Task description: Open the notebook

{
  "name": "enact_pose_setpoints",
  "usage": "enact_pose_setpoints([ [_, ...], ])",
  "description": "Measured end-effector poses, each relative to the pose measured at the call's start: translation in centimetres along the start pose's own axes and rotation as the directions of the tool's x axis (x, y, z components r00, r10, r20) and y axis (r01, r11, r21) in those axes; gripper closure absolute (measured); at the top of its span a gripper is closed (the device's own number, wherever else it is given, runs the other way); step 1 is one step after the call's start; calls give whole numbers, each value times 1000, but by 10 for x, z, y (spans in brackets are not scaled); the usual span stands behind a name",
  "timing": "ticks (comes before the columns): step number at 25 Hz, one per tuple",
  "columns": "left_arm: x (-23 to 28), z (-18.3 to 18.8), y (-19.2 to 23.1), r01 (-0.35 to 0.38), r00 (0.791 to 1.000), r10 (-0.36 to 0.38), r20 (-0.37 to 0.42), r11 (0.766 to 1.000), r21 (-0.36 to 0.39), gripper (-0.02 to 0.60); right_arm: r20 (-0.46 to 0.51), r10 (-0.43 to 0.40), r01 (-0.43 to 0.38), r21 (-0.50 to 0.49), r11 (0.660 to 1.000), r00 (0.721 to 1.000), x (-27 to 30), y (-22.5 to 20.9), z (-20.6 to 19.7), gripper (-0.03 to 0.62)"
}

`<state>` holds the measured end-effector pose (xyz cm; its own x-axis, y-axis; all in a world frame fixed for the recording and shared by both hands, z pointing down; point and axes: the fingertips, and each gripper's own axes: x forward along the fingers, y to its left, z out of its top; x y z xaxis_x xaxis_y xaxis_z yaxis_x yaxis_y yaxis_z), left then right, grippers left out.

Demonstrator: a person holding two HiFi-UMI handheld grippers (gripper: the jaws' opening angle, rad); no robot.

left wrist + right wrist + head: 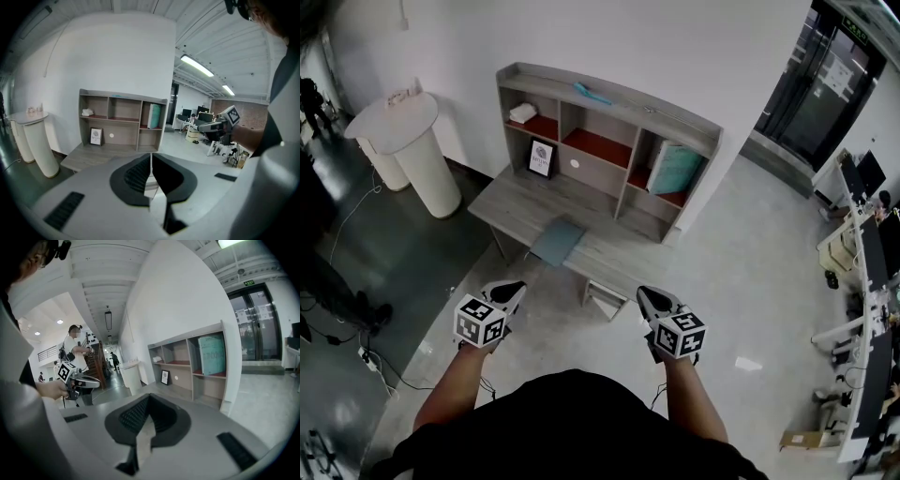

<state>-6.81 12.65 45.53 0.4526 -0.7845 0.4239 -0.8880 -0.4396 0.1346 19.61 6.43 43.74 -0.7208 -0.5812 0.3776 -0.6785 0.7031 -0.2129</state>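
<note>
A: Far left first. What've we got?

B: Tall white round pedestal table (pixel 398 141) by the wall, small bits on top, can't tell what. Right of it is the grey wood-grain desk (pixel 502 202), w/ a grey cubby shelf unit (pixel 544 80) along its far side.

A: And our left gripper?

B: We hold the left gripper (pixel 512 288) on the near side of the desk, over the floor, touching nothing. Fingers pressed together, nothing btwn them.

A: Shelf stuff?

B: Folded white cloth (pixel 523 112) in the left cubby, black-framed picture (pixel 541 157) standing below it. Thin teal strip (pixel 592 94) on the top board.

A: The task item?

B: Flat grey-blue notebook (pixel 558 241) lies on the desk at its near edge, cover shut. It's farther than both grippers and sits btwn them left-to-right, apart from each.

A: Right side?

B: We've got the right gripper (pixel 651 296) near us too, level w/ the left one, over the floor beside the desk's near right corner. Fingers closed tip to tip, empty. Farther off, a big teal book (pixel 677 169) leans in the right cubby.

A: Beyond that?

B: Dark glass doors (pixel 825 84) far right, office desks w/ monitors (pixel 867 272) along the right edge.
</note>
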Motion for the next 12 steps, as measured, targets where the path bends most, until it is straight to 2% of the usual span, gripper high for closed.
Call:
enact_pose_setpoints([
  [12, 26, 13, -19, -7, 1000, 8, -8, 1000, 7, 563, 3, 28, -28, -34, 999, 1000, -4, -30, 9, 594],
])
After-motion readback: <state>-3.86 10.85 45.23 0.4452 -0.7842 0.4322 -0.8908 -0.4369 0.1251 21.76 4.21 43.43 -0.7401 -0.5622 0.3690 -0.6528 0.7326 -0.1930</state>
